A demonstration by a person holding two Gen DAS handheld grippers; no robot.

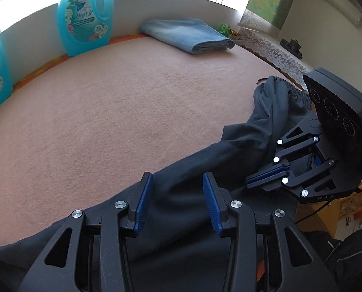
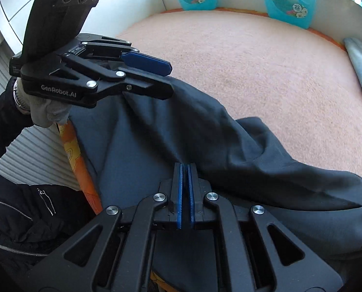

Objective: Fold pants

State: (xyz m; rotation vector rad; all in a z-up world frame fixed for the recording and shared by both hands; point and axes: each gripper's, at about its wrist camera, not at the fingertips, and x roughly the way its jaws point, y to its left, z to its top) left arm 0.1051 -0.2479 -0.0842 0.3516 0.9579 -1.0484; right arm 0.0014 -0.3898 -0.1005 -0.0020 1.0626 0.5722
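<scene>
Dark grey pants [image 1: 266,121] lie crumpled along the near edge of a pink blanket-covered surface [image 1: 108,109]. My left gripper [image 1: 176,175] hovers open over one leg, a ridge of fabric running between its blue pads without being pressed. In the right wrist view the same gripper [image 2: 170,79] sits at the upper left, above the pants [image 2: 229,146]. My right gripper [image 2: 185,165] is shut, its pads nearly together with a thin fold of the pants at the tips. From the left wrist it shows at the right [image 1: 248,182], tips on the fabric.
A folded blue denim garment [image 1: 188,35] lies at the far side. Turquoise detergent bottles [image 1: 83,17] stand against a white back wall [image 1: 156,2]. A lace-covered ledge [image 1: 273,48] runs to the right. A gloved hand [image 2: 47,109] and black jacket [image 2: 22,206] are at the near edge.
</scene>
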